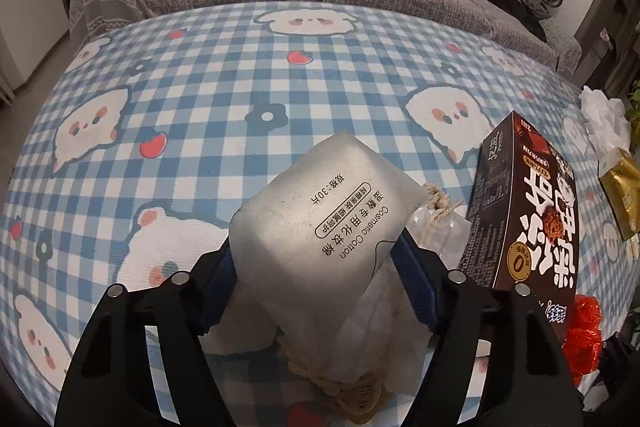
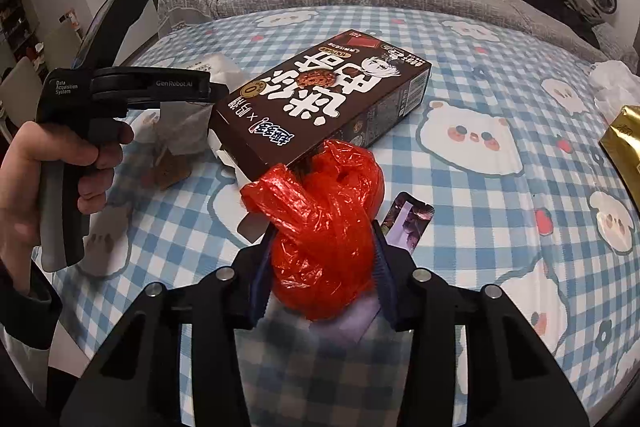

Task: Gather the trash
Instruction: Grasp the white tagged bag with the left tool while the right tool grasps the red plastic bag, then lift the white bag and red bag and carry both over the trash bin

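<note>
Gripping the left claw (image 1: 316,259) around a frosted cosmetic cotton pack (image 1: 320,223), you had its blue pads pressed on both sides of the pack, which tilted up over a small drawstring pouch (image 1: 434,203) on the checked tabletop (image 1: 224,75). Just right of that stood the brown cookie box (image 1: 524,211), resting on the tabletop. Your left hand (image 2: 60,179) held that claw's handle in the right wrist view. Further right, your right claw (image 2: 324,267) had clenched on a knotted red plastic bag (image 2: 324,223), both pads touching it, just in front of the box. A purple wrapper (image 2: 410,223) lay beside it, and a gold packet (image 2: 624,143) sat at the far right edge.
</note>
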### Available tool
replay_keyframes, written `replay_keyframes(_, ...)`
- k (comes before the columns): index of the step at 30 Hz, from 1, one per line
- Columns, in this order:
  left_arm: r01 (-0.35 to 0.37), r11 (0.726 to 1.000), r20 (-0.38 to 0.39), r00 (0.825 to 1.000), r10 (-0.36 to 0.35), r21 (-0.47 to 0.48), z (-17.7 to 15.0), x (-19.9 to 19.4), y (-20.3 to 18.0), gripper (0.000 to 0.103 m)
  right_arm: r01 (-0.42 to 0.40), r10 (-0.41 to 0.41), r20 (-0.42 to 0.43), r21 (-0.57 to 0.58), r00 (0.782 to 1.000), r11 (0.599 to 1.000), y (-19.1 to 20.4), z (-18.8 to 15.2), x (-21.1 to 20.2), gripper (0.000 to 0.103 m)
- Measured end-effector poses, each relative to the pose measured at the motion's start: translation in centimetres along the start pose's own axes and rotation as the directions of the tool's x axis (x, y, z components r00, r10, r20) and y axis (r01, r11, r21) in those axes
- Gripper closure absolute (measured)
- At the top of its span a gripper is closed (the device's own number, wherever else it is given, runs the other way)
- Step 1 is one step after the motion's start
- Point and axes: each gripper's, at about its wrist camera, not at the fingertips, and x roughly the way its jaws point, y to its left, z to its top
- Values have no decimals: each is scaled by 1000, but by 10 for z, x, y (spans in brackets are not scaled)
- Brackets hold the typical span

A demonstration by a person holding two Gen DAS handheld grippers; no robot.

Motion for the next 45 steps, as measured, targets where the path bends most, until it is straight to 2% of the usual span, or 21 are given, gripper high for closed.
replay_keyframes(3, -11, 1000, 4, 1000, 11, -26, 0, -1, 3, 49, 1, -1, 6, -8, 1000, 1000, 1, 0, 0, 64)
replay_keyframes(9, -24, 999, 16, 1000, 25, -49, -4, -6, 6, 65, 8, -8, 16, -13, 1000, 1000, 2, 0, -2, 66)
replay_keyframes(19, -70, 995, 22, 997, 72, -74, -11, -15, 5, 68, 29, -29, 24, -19, 999, 999, 2, 0, -9, 66)
replay_keyframes(32, -91, 995, 27, 995, 92, -51, -25, -39, -5, 68, 58, -58, 34, -2, 998, 998, -4, -4, -25, 66)
replay_keyframes(45, -99, 993, 31, 994, 101, -66, -48, -66, -6, 68, 74, -73, 52, -5, 996, 997, -2, -10, -43, 66)
